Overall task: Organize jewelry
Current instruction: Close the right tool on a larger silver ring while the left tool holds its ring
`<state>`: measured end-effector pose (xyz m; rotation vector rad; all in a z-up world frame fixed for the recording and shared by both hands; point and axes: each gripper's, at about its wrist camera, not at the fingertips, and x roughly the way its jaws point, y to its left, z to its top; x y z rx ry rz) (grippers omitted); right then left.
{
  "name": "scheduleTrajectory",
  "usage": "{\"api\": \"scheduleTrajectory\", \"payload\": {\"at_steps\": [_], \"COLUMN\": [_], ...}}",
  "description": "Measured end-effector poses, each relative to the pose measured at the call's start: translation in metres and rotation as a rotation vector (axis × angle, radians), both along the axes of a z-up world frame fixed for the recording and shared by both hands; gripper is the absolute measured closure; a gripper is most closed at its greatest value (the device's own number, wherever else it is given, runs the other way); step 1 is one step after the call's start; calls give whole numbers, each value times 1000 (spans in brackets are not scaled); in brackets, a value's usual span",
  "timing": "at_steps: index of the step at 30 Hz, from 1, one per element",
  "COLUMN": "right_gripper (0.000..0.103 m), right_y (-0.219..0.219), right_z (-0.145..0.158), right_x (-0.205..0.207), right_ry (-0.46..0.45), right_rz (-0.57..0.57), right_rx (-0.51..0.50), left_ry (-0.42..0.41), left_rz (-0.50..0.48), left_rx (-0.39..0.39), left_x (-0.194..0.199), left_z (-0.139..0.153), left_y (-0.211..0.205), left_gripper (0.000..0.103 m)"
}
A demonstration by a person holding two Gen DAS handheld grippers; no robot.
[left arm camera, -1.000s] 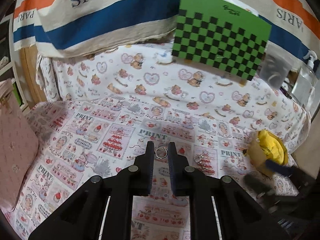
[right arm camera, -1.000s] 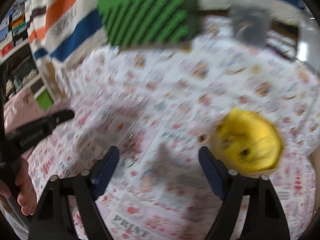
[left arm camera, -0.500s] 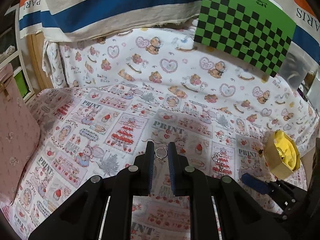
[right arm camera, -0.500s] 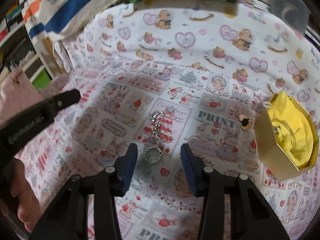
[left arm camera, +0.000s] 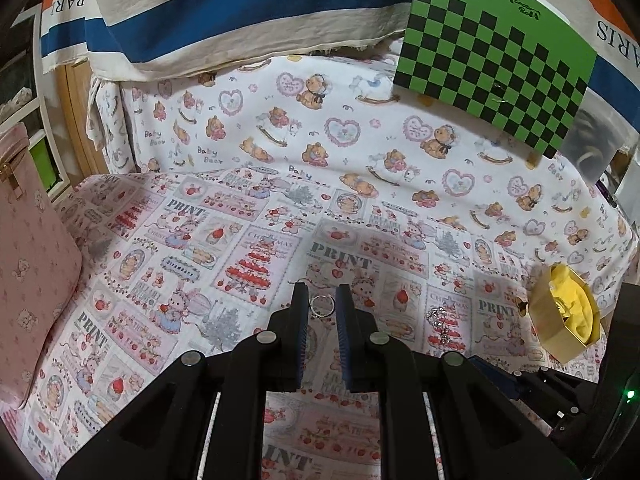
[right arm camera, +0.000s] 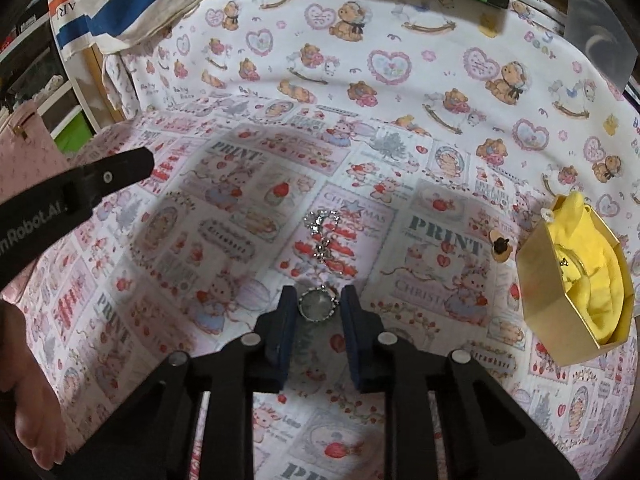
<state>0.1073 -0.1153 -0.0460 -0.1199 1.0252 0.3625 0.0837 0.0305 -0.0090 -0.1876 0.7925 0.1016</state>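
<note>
A small silver ring [left arm camera: 322, 306] sits pinched between the tips of my left gripper [left arm camera: 322, 308], which is shut on it above the printed cloth [left arm camera: 240, 240]. My right gripper [right arm camera: 318, 308] points down at the cloth, and its jaws are closing. A round crystal-rimmed charm [right arm camera: 316, 306] lies between its blue pads, with a sliver of gap on the right. A sparkly chain [right arm camera: 322, 236] runs away from the charm. The chain [left arm camera: 440, 320] also shows in the left wrist view. A gold box with yellow lining [right arm camera: 576, 280] stands open at the right.
A small brown and gold earring [right arm camera: 500, 246] lies beside the box. A pink bag [left arm camera: 32, 260] stands at the left edge. A green checkerboard card [left arm camera: 500, 60] and a striped cloth [left arm camera: 240, 20] hang behind. A bare hand [right arm camera: 32, 400] holds the left gripper.
The right gripper came down over the chain, and its jaws narrowed from wide apart to close around the round charm. The left gripper kept the ring and barely moved.
</note>
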Motion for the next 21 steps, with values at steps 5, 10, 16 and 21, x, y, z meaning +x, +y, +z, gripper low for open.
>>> {"api": "scheduleTrajectory", "payload": {"at_steps": [5, 10, 16, 21], "right_gripper": [82, 82, 82, 82], "right_y": [-17, -41, -74, -102], "right_z": [5, 22, 51, 73], "right_x": [-7, -21, -40, -54], "right_ry": [-16, -69, -171, -260], "right_rz": [-14, -40, -67, -90], "right_rx": [78, 122, 163, 251], "left_ry": [-22, -53, -129, -215], "left_rz": [-31, -50, -77, -69], "left_rx": [20, 54, 51, 59], "left_x": [-2, -5, -14, -23], "left_z": [1, 5, 14, 22], "left_y": [-9, -17, -26, -32], "left_gripper": [90, 90, 90, 90]}}
